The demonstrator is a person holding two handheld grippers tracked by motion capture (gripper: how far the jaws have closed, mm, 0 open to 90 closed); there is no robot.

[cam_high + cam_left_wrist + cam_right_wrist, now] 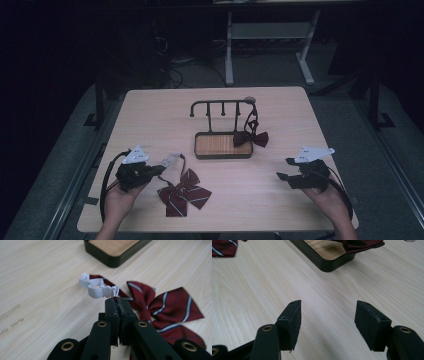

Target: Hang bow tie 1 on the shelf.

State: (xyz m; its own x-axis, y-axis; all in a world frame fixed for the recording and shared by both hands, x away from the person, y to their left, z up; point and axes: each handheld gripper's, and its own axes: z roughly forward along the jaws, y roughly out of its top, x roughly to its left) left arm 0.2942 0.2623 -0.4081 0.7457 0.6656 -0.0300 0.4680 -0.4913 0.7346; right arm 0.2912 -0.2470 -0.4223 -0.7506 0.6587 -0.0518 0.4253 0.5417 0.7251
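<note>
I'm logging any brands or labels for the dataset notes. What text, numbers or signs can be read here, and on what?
None can be read: no words, numbers or logos on the striped bow tie, its white strap, the rack's tray or the table.

striped maroon bow tie (pixel 184 196) flat on table, white strap (pixel 98 288) lifted

The left gripper (pixel 117 300) covers the near edge of the striped bow tie (pixel 165 307) in its own view, and the bottom edge crops that bow. In the right gripper view, the tray (pixel 324 263) and dark bow tie (pixel 362 245) are cut off at the top.
</note>
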